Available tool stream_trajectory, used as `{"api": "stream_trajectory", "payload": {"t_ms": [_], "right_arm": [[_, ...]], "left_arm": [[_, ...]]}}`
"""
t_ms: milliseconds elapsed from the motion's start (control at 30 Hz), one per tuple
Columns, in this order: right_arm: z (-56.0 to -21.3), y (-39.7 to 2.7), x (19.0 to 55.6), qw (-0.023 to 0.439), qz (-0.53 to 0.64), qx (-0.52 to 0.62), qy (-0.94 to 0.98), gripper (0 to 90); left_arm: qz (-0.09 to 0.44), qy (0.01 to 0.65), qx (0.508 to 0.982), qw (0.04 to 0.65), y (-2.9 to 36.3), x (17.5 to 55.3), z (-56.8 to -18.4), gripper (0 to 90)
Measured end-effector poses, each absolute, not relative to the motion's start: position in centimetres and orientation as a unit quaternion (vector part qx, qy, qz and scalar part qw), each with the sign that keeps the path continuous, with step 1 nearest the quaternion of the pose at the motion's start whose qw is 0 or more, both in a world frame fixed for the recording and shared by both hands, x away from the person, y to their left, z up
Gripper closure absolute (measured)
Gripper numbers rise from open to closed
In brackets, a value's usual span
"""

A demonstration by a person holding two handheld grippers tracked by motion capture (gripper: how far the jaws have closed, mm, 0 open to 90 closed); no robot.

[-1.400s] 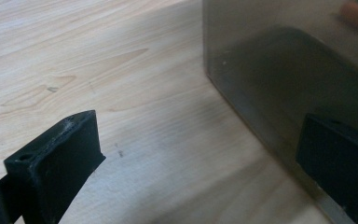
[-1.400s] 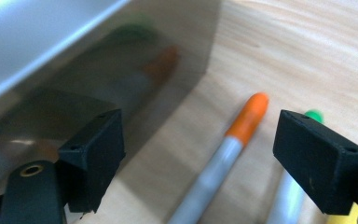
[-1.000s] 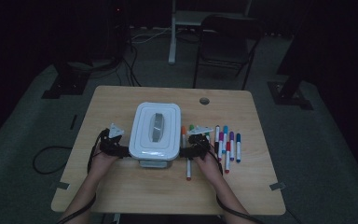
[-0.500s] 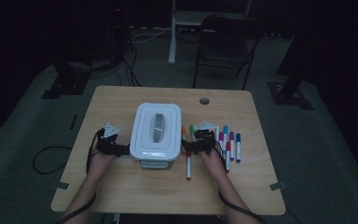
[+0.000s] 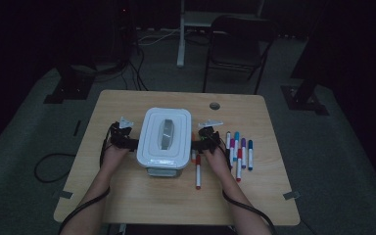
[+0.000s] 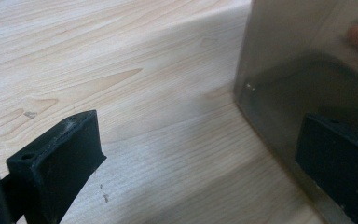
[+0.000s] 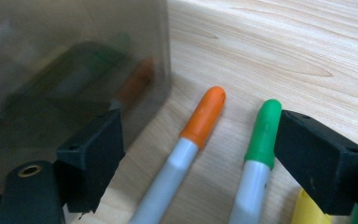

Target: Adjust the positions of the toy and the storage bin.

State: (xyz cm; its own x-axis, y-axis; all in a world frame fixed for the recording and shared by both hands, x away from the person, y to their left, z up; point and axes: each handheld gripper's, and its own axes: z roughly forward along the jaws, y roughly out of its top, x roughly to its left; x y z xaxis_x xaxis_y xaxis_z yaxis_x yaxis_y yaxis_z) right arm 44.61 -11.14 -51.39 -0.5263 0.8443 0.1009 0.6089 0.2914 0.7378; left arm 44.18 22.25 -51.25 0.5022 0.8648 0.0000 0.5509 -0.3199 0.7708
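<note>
Nearest the camera in the high view, two forearms come up from 6 o'clock onto the wooden table [image 5: 127, 196].

Left gripper [image 5: 122, 139] sits at the box's 9 o'clock side. In the left gripper view its jaws stand wide apart, nothing between them but bare wood; the right-hand jaw lies close against the smoky wall of the box [image 6: 303, 70], contact uncertain.

Right gripper [image 5: 206, 139] sits at the box's 3 o'clock side. In the right gripper view its jaws are apart, having just eased inward a little. The orange-capped marker [image 7: 205, 116] and green-capped marker [image 7: 263, 130] lie on the table between them, not pinched. The left-hand jaw stands close to the box wall [image 7: 74, 70].

Centre of the table: the lidded box [image 5: 165, 137], white lid with a grey handle on top, lid seated. A red-capped marker [image 5: 198, 171] lies at about its 5 o'clock. More markers [image 5: 240, 149] lie in a loose row beyond the right hand, at the box's 3 o'clock.

Farther off, at 12 o'clock: a small round hole [image 5: 214, 105] in the tabletop, then a dark chair [image 5: 235, 44] on the floor.

Judgement: both grippers are bracketing the box from either side, apparently about to deal with box or lid. Next move calls for a firm purchase on both sides, the right jaws staying clear of the markers under them.
</note>
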Motion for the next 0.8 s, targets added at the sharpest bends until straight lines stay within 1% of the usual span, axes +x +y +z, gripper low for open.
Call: {"api": "stream_trajectory", "payload": {"t_ms": [100,300,533,633,800], "right_arm": [[-51.1,-10.9,43.7,0.167,0.368,0.448,0.798,16.5],[-51.0,-10.7,41.1,0.169,0.373,0.442,0.798,17.6],[-51.2,-11.0,36.9,0.155,0.391,0.421,0.803,17.6],[-51.1,-11.0,35.1,0.150,0.402,0.415,0.802,17.6],[-50.8,-10.6,32.7,0.144,0.419,0.404,0.801,17.2]], "left_arm": [[0.214,0.445,0.788,0.367,22.1,43.4,-51.1,1.2],[0.219,0.435,0.792,0.367,22.0,40.9,-51.1,1.3],[0.212,0.419,0.801,0.371,22.5,37.7,-51.2,1.3],[0.208,0.413,0.804,0.374,22.8,37.2,-51.2,1.3],[0.195,0.416,0.800,0.386,23.7,37.8,-51.5,1.3]]}}
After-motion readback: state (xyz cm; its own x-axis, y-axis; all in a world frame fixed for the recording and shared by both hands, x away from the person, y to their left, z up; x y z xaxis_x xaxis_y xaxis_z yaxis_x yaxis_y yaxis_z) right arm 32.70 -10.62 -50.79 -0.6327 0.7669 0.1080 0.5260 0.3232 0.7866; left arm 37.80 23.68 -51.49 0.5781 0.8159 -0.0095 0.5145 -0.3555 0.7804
